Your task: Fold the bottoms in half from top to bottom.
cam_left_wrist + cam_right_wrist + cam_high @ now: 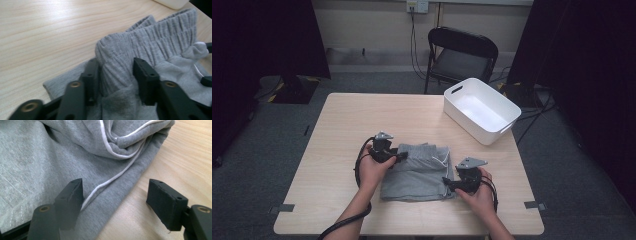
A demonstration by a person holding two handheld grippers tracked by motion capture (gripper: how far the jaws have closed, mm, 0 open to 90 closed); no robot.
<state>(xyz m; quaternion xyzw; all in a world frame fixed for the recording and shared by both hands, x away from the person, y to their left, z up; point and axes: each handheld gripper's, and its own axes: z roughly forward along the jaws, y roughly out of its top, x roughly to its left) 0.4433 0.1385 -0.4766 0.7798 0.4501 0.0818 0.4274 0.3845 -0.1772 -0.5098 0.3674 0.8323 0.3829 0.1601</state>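
A pair of grey shorts (417, 172) lies folded on the wooden table (362, 115), near its front edge. My left gripper (402, 156) is at the garment's upper left corner. In the left gripper view its jaws (116, 75) pinch a bunched fold of the ribbed waistband (150, 42), with both pads against the cloth. My right gripper (447, 181) rests at the lower right corner of the shorts. In the right gripper view it (115, 197) stands open: one jaw lies over the grey cloth (37, 157) beside the white piping (110, 180), the other over bare wood.
A white plastic bin (482, 110) stands at the table's far right corner. Beyond the table is a black folding chair (462, 52). Dark curtains hang on both sides of the room.
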